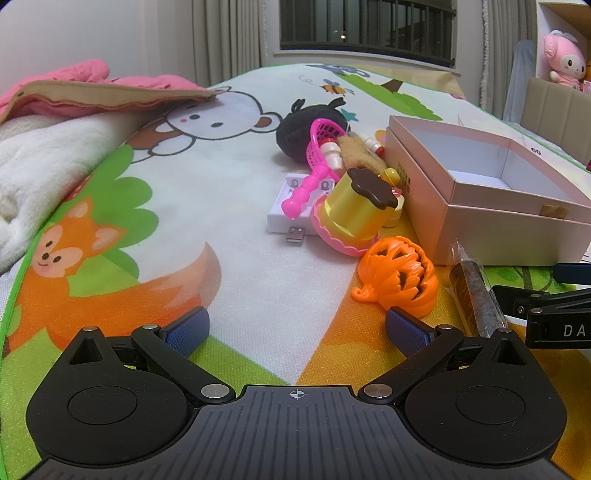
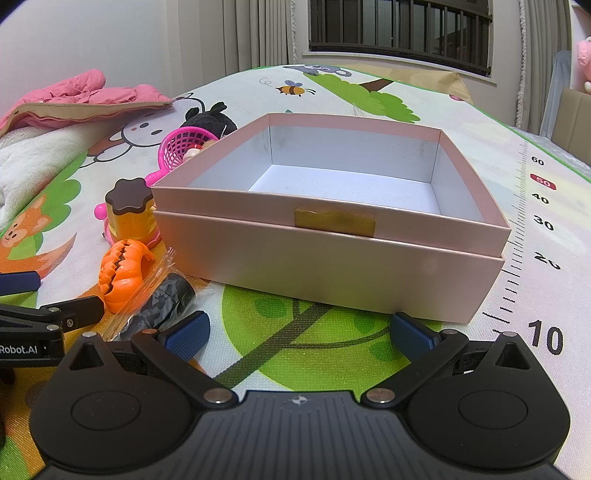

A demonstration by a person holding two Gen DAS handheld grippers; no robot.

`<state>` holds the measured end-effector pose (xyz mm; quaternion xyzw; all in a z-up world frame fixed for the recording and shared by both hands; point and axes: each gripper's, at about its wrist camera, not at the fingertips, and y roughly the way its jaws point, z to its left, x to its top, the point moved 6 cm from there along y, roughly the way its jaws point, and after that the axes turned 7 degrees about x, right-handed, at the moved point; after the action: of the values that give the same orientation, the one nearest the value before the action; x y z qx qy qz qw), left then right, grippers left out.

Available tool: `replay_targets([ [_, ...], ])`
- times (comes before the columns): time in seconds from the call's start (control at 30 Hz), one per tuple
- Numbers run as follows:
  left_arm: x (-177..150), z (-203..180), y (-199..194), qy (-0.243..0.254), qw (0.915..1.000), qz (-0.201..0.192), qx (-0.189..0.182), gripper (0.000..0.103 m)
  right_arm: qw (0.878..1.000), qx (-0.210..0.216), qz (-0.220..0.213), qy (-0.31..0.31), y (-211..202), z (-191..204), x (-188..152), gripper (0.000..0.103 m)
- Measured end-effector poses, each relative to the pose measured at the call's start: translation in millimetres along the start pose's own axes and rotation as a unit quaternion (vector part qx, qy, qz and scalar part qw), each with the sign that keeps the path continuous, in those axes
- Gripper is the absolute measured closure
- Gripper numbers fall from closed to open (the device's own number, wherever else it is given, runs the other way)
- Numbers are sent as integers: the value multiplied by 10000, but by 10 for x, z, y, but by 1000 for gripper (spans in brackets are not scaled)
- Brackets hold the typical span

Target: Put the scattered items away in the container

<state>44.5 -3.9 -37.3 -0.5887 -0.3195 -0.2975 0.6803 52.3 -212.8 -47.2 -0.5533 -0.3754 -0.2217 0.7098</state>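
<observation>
A home, most likely a child's bedroom or playroom. A cartoon-animal play mat [image 1: 207,192] fills the middle of the frame, a pink jacket [image 1: 92,85] lies upper left, curtains [image 1: 229,37] flank a barred window [image 1: 365,26] at top, and a plush toy [image 1: 563,59] sits upper right.

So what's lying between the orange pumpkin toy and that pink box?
In the right wrist view, a dark roll in clear wrapping lies between the orange pumpkin toy and the pink box.
</observation>
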Motion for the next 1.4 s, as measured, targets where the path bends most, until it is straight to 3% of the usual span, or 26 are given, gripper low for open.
replay_targets([
  [0.6,-10,-11,13,-14,10000,50,-6,0,10000,18,14,48,12,15,-3,0],
  [0.8,10,16,28,-52,9997,203,-126,0,9988,-37,422,237,-95,-1,-30,0],
  [1.0,-25,47,-26,158,9987,355,-337,0,9970,-197,567,490,-262,57,-162,0],
  [1.27,-170,136,-224,401,9963,317,-698,0,9976,-207,565,355,-385,151,-241,0],
  [1.33,-204,186,-265,308,9959,192,-824,0,9984,-109,482,290,-470,223,-254,0],
  [1.4,-216,240,-295,156,9955,107,-927,0,9992,259,201,231,-616,365,-262,0],
])
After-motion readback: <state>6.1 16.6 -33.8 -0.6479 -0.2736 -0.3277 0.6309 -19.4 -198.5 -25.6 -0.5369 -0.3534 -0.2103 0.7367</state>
